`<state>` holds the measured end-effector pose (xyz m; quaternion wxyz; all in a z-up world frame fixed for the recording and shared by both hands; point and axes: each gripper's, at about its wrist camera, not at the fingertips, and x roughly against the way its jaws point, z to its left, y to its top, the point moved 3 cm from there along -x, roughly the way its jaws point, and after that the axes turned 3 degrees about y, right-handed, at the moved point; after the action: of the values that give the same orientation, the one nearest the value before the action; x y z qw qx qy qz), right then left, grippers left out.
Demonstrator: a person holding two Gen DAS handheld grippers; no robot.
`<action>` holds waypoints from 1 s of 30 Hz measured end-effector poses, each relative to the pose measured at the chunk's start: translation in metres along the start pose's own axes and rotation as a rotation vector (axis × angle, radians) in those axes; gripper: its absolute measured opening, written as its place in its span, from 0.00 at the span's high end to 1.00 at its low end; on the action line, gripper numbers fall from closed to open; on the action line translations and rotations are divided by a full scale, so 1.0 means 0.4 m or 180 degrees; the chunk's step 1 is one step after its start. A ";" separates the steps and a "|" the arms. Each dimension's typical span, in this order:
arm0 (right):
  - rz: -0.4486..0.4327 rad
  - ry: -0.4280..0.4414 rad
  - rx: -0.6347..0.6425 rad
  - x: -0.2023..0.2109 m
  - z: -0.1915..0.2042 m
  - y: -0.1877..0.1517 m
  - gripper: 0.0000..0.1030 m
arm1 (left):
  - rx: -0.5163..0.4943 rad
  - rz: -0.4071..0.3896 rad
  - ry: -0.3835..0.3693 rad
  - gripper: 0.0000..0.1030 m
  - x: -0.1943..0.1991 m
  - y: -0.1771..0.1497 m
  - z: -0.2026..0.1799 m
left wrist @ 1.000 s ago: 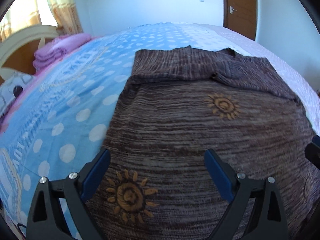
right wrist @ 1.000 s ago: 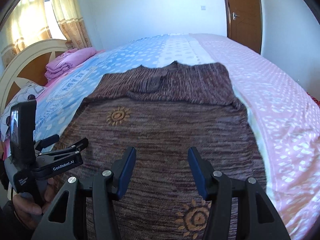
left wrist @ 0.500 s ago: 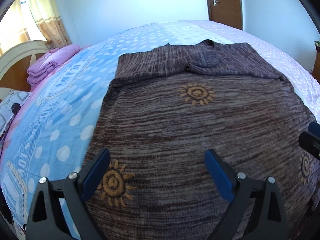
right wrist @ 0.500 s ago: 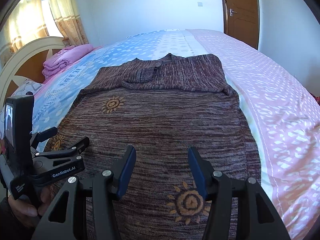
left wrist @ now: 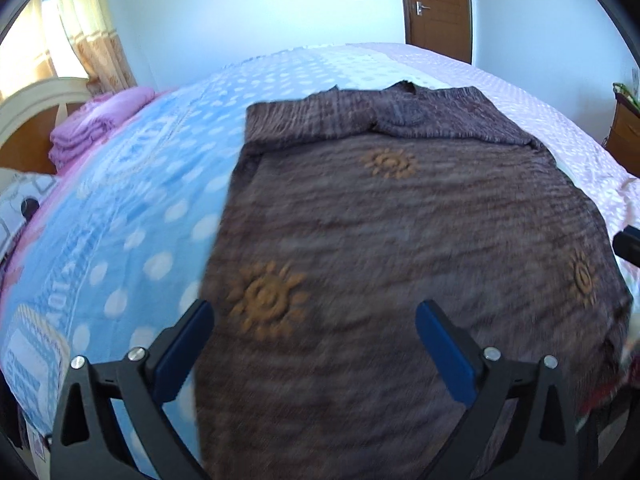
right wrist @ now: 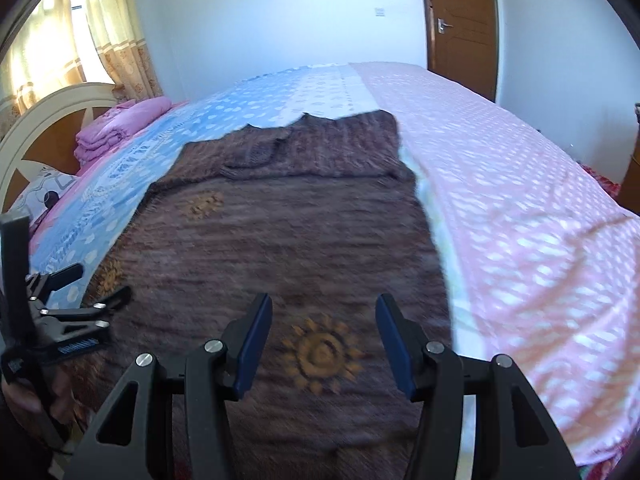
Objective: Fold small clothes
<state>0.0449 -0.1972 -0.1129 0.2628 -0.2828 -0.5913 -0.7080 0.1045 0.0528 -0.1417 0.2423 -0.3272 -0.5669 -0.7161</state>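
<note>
A brown striped knit garment (left wrist: 400, 248) with orange sun motifs lies flat on the bed, its sleeves folded across the far end. My left gripper (left wrist: 314, 320) hovers above its near left part with jaws still opening wide; nothing is between the blue pads (left wrist: 444, 352). Seen from the right wrist, the same garment (right wrist: 280, 240) fills the middle. My right gripper (right wrist: 324, 320) hangs over its near right sun motif, jaws half apart and empty. The left gripper (right wrist: 92, 304) shows at that view's left edge, held by a hand.
The bed (right wrist: 520, 200) has a blue dotted cover on the left and a pink one on the right. Folded pink bedding (left wrist: 96, 128) sits by the white headboard (right wrist: 44, 120). A wooden door (right wrist: 460, 20) stands at the far wall. A wooden cabinet (left wrist: 624, 132) is at right.
Both grippers have drawn back toward the near end of the garment, which now shows more fully. The left jaws stand a little wider.
</note>
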 end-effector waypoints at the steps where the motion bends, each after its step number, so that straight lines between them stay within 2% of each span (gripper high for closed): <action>1: 0.0034 -0.0015 -0.0018 0.006 -0.011 -0.008 0.46 | 0.0015 0.0007 -0.0008 0.00 0.004 -0.010 0.012; 5: 0.0226 -0.0141 -0.0096 0.056 -0.078 -0.074 0.46 | 0.0149 0.0073 -0.0140 0.01 0.023 -0.072 0.084; 8: 0.0397 -0.0192 -0.0176 0.078 -0.115 -0.124 0.46 | 0.0280 0.0160 -0.0306 0.05 0.026 -0.121 0.125; 11: 0.0508 -0.0173 -0.0238 0.077 -0.131 -0.156 0.47 | 0.0387 0.0327 -0.0382 0.14 0.013 -0.167 0.153; 16: 0.0486 -0.0064 -0.0089 0.076 -0.081 -0.163 0.46 | 0.0325 0.0309 -0.0367 0.17 0.053 -0.194 0.160; 19: 0.0624 -0.0015 0.0133 0.052 -0.030 -0.173 0.46 | 0.0331 0.0384 -0.0387 0.17 0.063 -0.222 0.167; 24: 0.0851 -0.0149 0.0337 -0.009 -0.003 -0.214 0.46 | 0.0383 0.0416 -0.0415 0.15 0.065 -0.239 0.183; 27: 0.0893 -0.0252 0.0469 -0.018 -0.002 -0.225 0.47 | 0.0391 0.0480 -0.0507 0.17 0.064 -0.243 0.173; 28: 0.0906 -0.0256 0.0481 -0.016 -0.005 -0.225 0.47 | 0.0375 0.0501 -0.0558 0.23 0.068 -0.244 0.166; 29: 0.0921 -0.0284 0.0488 -0.015 -0.009 -0.224 0.60 | 0.0383 0.0503 -0.0614 0.28 0.073 -0.245 0.162; 30: 0.0929 -0.0332 0.0496 -0.015 -0.014 -0.225 0.68 | 0.0406 0.0537 -0.0709 0.38 0.075 -0.247 0.158</action>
<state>-0.0150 -0.1880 -0.1799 0.3529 -0.3808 -0.6098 -0.5988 0.0260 0.1386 -0.1748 0.2576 -0.4350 -0.6051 -0.6150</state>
